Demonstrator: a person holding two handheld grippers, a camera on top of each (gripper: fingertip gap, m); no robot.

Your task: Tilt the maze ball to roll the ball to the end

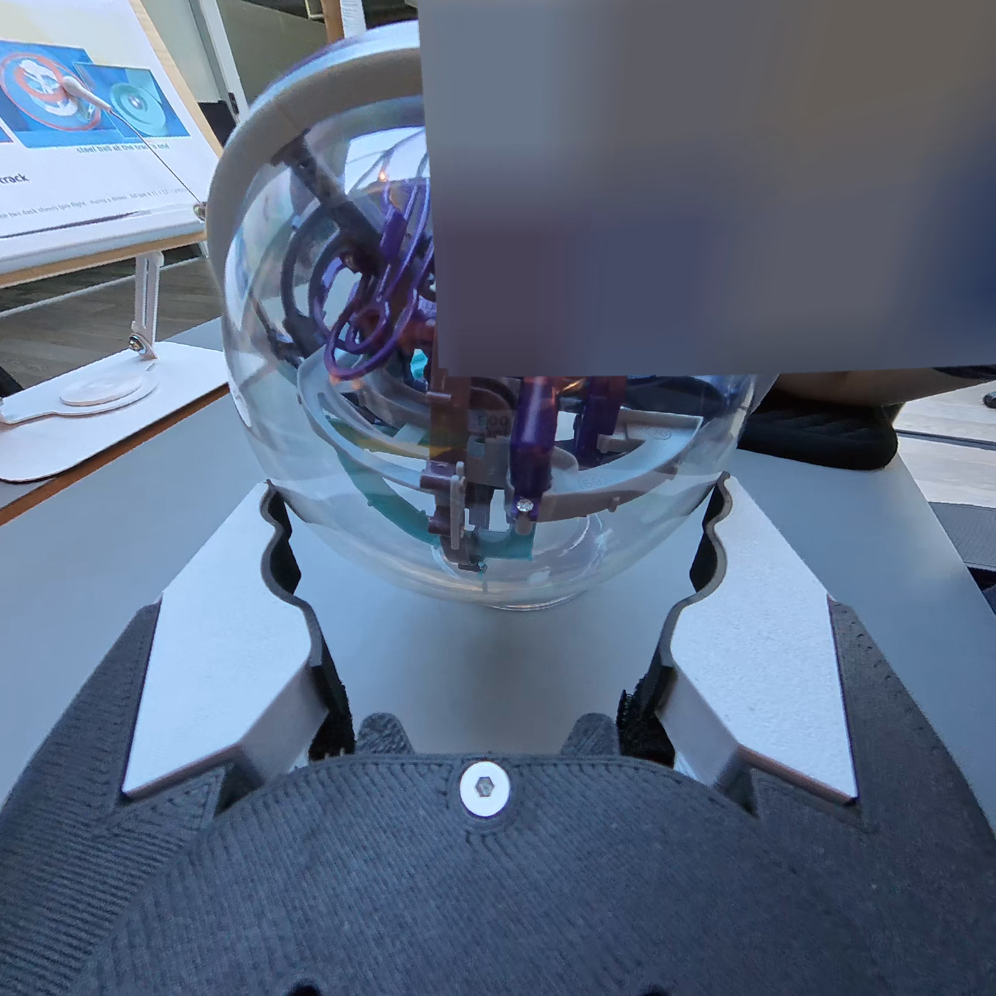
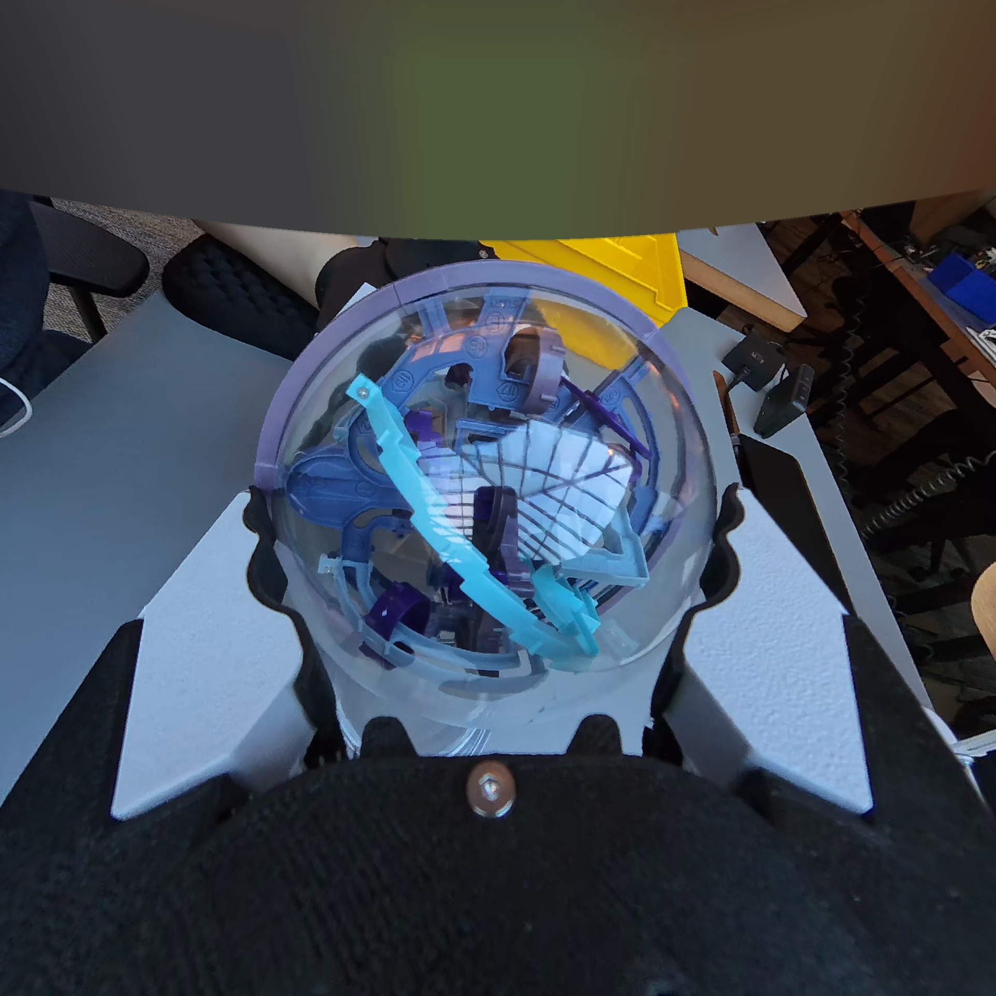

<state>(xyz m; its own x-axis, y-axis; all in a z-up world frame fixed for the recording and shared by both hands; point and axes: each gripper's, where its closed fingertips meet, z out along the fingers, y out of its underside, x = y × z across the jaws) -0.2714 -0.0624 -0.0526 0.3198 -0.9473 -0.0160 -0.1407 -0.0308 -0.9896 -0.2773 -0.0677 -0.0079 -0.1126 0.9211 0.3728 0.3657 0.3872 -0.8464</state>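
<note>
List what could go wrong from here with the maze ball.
1. The maze ball is a smooth clear sphere; the right gripper jaws touch only its sides, so it may slip while tilting.
2. In the left wrist view the sphere sits on the grey table near the edge; dropped, it could roll off.

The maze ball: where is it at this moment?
The maze ball fills the centre of both wrist views, sitting between each gripper's fingers above the grey table; in the left wrist view an instruction sheet on a stand is at its left.
</note>
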